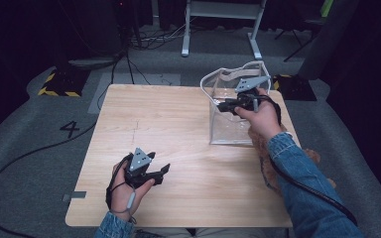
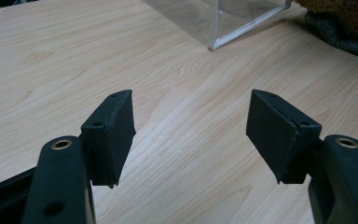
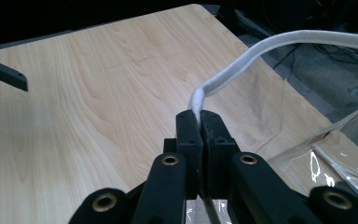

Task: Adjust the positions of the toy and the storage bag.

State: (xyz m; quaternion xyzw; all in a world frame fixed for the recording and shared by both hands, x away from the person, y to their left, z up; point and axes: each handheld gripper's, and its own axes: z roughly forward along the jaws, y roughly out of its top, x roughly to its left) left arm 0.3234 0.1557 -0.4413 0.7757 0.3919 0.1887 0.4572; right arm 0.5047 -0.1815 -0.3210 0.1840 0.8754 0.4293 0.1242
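My table (image 1: 178,129) is light wood, on grey carpet (image 1: 25,163) — a clear plastic bag (image 1: 228,130) stands at its far right, a brown plush toy (image 1: 264,148) lying just beside it at the right edge.

High view looks down from overhead; both gripper views skim low over the shared wooden table (image 1: 178,129)
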